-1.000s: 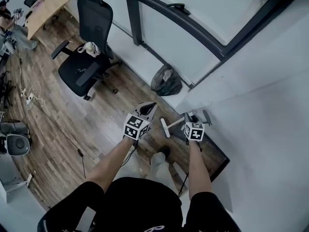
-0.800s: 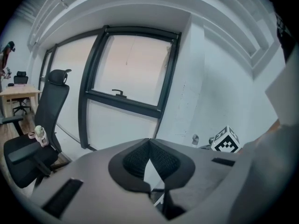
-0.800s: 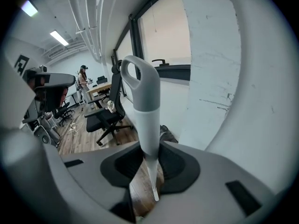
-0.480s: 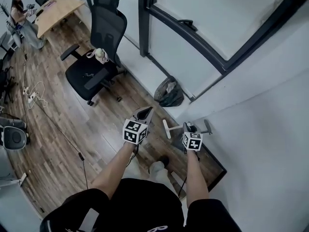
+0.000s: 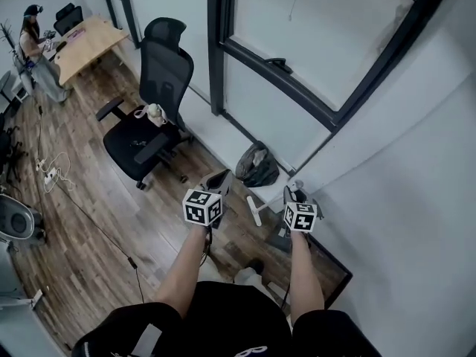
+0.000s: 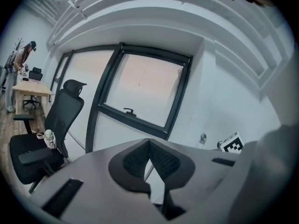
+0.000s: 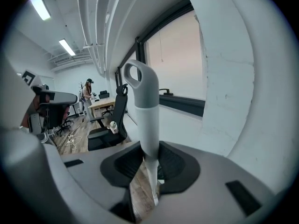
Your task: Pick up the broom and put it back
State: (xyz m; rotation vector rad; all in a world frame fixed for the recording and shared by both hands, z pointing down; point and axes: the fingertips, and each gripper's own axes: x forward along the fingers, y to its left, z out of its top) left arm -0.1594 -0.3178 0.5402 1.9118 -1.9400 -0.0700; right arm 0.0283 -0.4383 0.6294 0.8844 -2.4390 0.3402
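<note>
The broom [image 7: 147, 107] was already off the floor [image 5: 82, 266] and in the right tool [image 7: 150, 158]. Its jaws were clamped on the pale handle just below the thick grip, so what mattered was no longer tool to broom but broom to its resting place. In the right gripper view the handle's long axis ran straight up across the jaws. The end with the hanging hole stood above them and a thinner shaft dropped below out of sight; the brush head showed in no view. The left tool [image 6: 149, 143] hung just to the left of the handle, apart from it, its jaws closed tip to tip on nothing. In the head view the white wall [image 5: 401, 169] lay immediately to the right of the right tool, and the corner under the window [image 5: 312, 43] was just ahead. That made the right hand the nearer one to any spot along that wall. I judged that the put-back would probably mean carrying the handle toward the wall with its axis kept much as it was; where exactly the broom belonged could not be told. Counted: one broom, two tools, one dark bag [image 5: 256, 166] on the floor at the foot of the wall, and one black office chair [image 5: 145, 132] close by on the left, with at least one more far off.
</note>
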